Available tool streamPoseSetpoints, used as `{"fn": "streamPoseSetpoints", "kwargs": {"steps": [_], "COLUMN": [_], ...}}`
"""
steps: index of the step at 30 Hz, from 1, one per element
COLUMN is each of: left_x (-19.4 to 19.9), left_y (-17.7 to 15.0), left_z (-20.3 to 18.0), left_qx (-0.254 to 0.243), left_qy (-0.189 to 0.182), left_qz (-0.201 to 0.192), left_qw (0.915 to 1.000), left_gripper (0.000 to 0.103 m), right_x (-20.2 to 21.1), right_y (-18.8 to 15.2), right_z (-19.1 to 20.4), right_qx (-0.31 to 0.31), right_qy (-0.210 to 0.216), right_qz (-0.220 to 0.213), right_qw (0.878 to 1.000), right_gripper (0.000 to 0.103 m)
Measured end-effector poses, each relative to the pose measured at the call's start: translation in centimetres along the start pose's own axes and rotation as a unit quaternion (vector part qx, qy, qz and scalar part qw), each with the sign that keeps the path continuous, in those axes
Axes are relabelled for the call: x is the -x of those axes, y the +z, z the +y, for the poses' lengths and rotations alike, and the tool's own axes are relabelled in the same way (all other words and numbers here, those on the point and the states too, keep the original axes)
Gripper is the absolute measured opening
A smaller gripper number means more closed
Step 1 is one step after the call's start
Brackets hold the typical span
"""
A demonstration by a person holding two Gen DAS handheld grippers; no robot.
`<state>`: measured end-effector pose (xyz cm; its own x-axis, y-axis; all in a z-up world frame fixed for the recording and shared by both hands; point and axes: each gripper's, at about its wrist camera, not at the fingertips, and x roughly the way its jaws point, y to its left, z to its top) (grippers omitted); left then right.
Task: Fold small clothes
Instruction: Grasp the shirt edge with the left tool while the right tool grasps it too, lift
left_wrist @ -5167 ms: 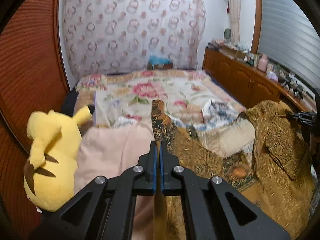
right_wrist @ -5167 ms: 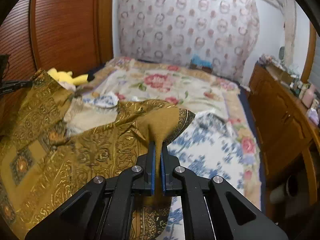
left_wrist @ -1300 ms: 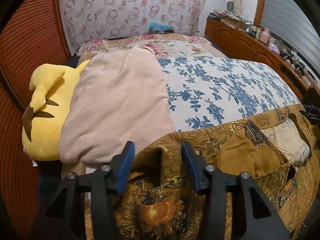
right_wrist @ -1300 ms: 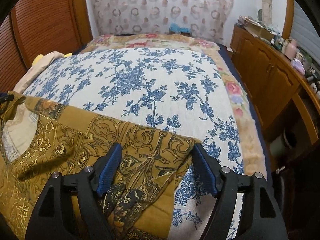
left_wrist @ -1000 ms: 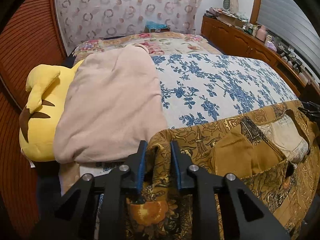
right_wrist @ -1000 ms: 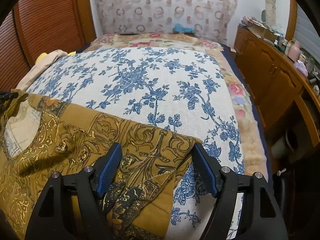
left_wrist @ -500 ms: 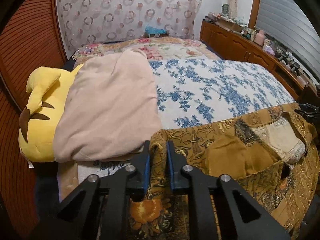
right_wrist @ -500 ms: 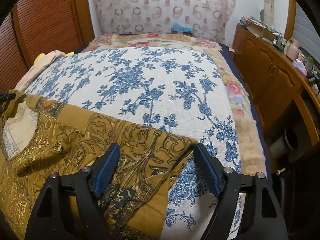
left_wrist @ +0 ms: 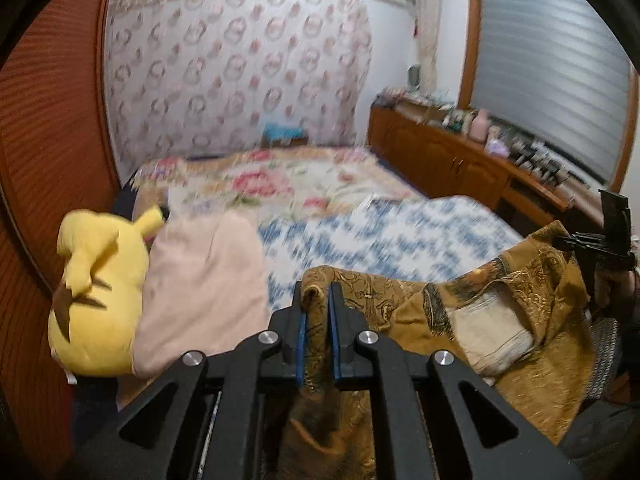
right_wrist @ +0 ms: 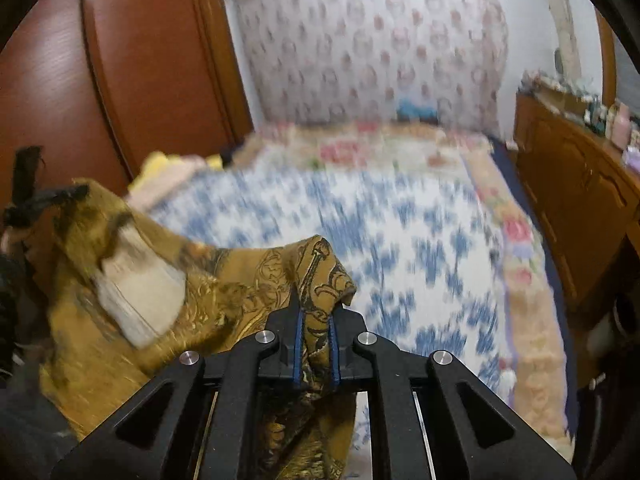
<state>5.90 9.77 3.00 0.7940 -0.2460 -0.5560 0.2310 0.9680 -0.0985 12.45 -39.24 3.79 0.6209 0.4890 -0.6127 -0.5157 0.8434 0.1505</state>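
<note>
Left gripper [left_wrist: 316, 304] and right gripper [right_wrist: 316, 314] each closing, jaws clamped on a bunched corner of the one gold patterned garment [left_wrist: 500, 312]. It hangs between them above the bed [right_wrist: 400, 232], long axis gripper to gripper; neither is nearer. Count: one garment, two grippers.
</note>
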Motion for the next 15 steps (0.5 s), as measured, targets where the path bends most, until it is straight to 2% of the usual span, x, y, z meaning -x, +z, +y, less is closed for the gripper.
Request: {"fn": "streamPoseSetpoints", "kwargs": {"steps": [7, 11, 15], "left_x": [5.2, 7.5, 7.9], "left_y": [4.5, 7.5, 9.1], "left_z": [-0.6, -0.3, 0.8], "left_qx": [-0.006, -0.012, -0.004], "left_qy": [-0.004, 0.009, 0.02], "left_qz": [-0.071, -0.111, -0.134], "left_qw": [0.9975, 0.9937, 0.9907], "left_gripper": [0.008, 0.008, 0.008], "right_x": [6.7, 10.2, 11.4], "right_y": [6.4, 10.6, 13.5], "right_z": [3.4, 4.7, 5.0], "right_qx": [0.045, 0.07, 0.08], "right_qy": [-0.016, -0.034, -0.058], "right_qz": [-0.098, -0.142, -0.162], "right_qw": [0.994, 0.987, 0.982], "right_gripper": [0.007, 0.007, 0.007]}}
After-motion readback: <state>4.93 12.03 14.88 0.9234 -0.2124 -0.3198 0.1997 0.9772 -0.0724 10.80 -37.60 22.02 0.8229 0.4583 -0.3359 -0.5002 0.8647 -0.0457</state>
